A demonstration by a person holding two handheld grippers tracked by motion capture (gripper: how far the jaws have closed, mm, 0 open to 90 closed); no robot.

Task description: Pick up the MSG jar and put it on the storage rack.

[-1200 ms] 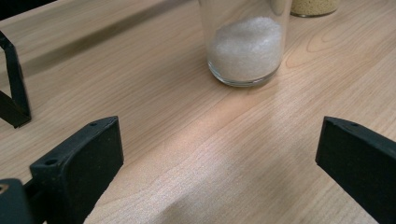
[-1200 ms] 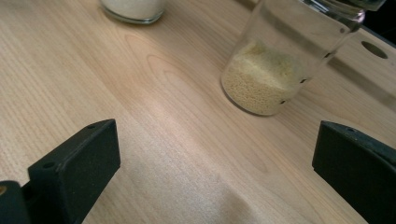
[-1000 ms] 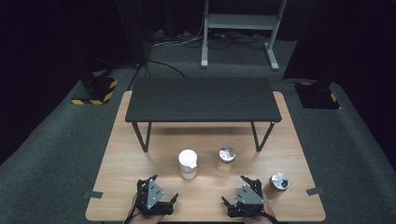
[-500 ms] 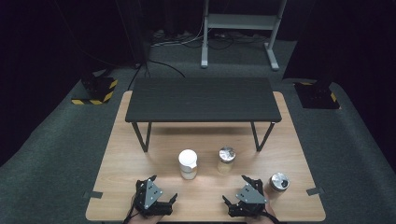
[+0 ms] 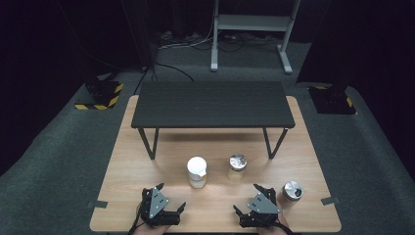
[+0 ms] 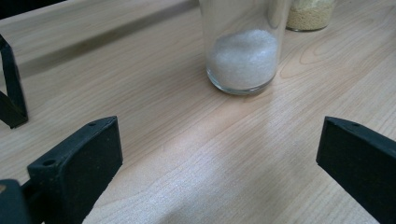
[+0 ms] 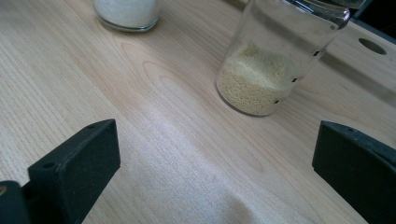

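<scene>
Likely light but breakable and slick, being smooth glass; best gripped around the straight wall above the white grains [image 6: 243, 58]. Stood upright on the table [image 5: 122, 161] at twelve o'clock from the left gripper [image 5: 159, 208], a clear jar [image 5: 196, 172] with a white lid. Gaped wide and empty, both left and right gripper [image 5: 257, 208]

**Two Grippers Waiting at the Near Edge**

The left gripper [image 5: 161, 209] and right gripper [image 5: 257, 209] are resting at the wooden table's [image 5: 147, 161] near edge. Three jars are standing ahead of them: a white-lidded jar [image 5: 196, 172], a metal-lidded jar [image 5: 238, 167] beside it, and another metal-lidded jar [image 5: 292, 192] just right of the right gripper. A dark bench [image 5: 213, 104] is standing beyond.
</scene>
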